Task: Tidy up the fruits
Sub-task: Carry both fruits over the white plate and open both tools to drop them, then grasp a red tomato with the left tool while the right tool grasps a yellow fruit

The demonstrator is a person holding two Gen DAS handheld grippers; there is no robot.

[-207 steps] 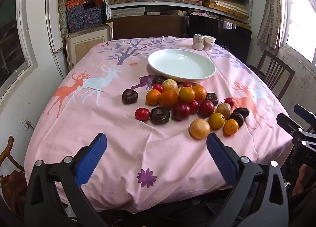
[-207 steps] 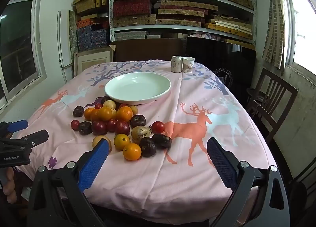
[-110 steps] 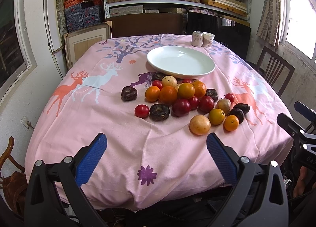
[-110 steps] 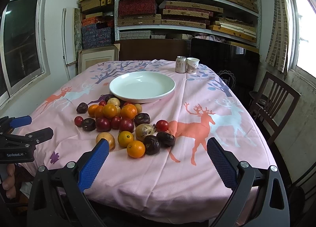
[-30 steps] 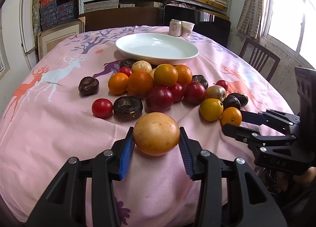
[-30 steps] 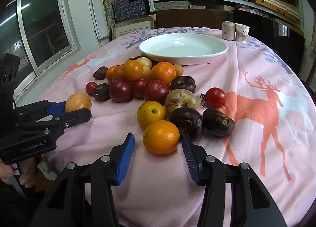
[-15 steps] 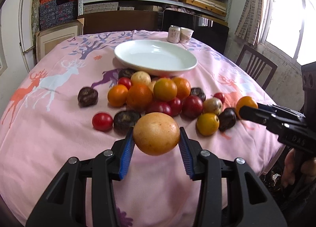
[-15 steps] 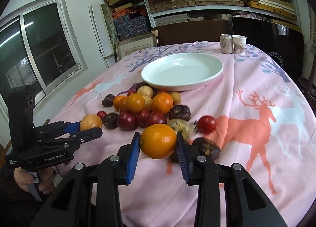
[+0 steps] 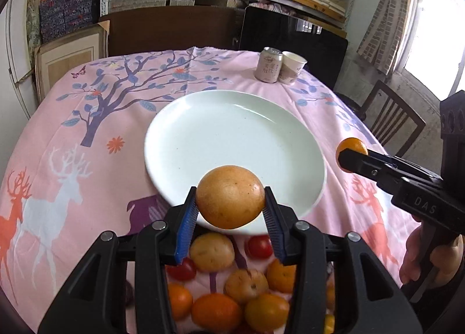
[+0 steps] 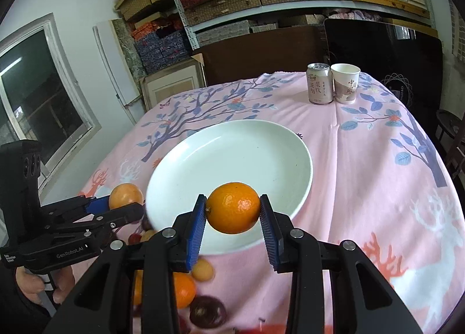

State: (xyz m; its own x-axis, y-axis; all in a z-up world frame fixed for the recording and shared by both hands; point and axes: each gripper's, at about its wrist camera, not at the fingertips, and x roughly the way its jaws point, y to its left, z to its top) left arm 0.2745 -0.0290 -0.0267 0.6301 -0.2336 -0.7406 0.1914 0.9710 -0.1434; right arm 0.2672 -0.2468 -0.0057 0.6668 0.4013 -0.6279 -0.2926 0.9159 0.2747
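Observation:
My left gripper [image 9: 229, 207] is shut on a large yellow-orange fruit [image 9: 229, 196], held over the near rim of the empty white plate [image 9: 221, 133]. My right gripper [image 10: 233, 219] is shut on a small orange [image 10: 233, 207], raised over the plate's [image 10: 232, 154] near edge. In the left wrist view the right gripper [image 9: 345, 156] comes in from the right with the orange [image 9: 351, 145] at its tip. In the right wrist view the left gripper [image 10: 122, 203] sits at the plate's left rim with its fruit [image 10: 125, 194]. The remaining fruits [image 9: 229, 284] lie below my left gripper.
A drink can [image 10: 319, 82] and a paper cup [image 10: 345, 82] stand at the far side of the pink deer-print tablecloth [image 10: 377, 174]. A wooden chair [image 9: 392, 119] is at the table's right. Shelves of boxes fill the back wall. A hand [image 9: 430, 258] grips the right tool.
Both grippers have moved forward and up from the fruit pile to the plate's near rim, each still carrying its fruit. The pile has dropped below the fingers in both views.

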